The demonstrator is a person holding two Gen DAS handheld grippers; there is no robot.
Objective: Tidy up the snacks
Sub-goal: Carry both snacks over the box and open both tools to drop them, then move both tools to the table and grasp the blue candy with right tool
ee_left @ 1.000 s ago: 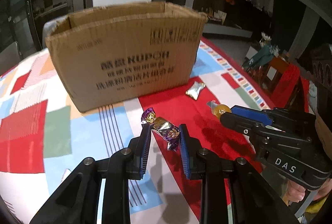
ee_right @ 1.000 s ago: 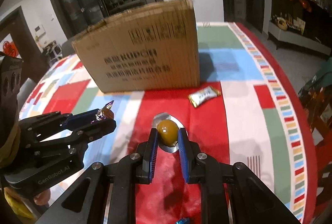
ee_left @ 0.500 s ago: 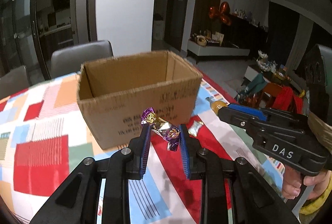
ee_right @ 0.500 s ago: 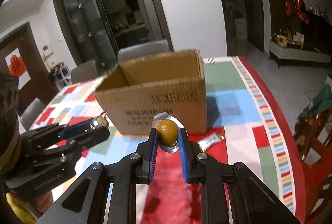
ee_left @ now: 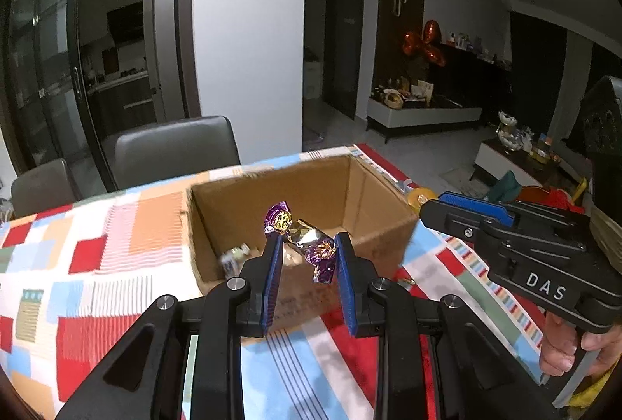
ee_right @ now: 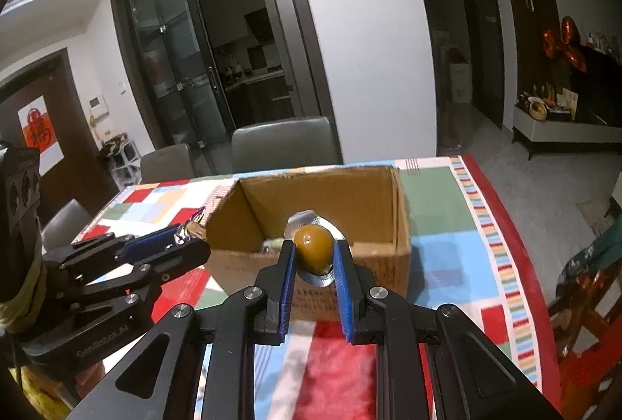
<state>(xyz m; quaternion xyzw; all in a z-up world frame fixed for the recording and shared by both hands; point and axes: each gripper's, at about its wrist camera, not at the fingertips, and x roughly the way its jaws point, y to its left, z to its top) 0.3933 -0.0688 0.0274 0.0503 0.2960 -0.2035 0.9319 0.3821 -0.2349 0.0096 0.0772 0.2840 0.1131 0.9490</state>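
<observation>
left gripper (ee_left: 305, 256) clamps candy (ee_left: 301, 237); right gripper (ee_right: 313, 256) clamps jelly (ee_right: 313, 247); box (ee_left: 365, 237) contents blurred

My left gripper (ee_left: 305, 256) is a black plastic frame with two angular arms, each ending in fingers (ee_left: 272, 276) faced with ribbed blue pads and pinned by round silver screws. My right gripper (ee_right: 313, 264) is built the same; its side carries white "DAS" lettering, while the left one's flank reads "GenRobot.AI" in grey. Yellowish banding wraps both handles, and a hand (ee_left: 575, 346) grips the right one.
</observation>
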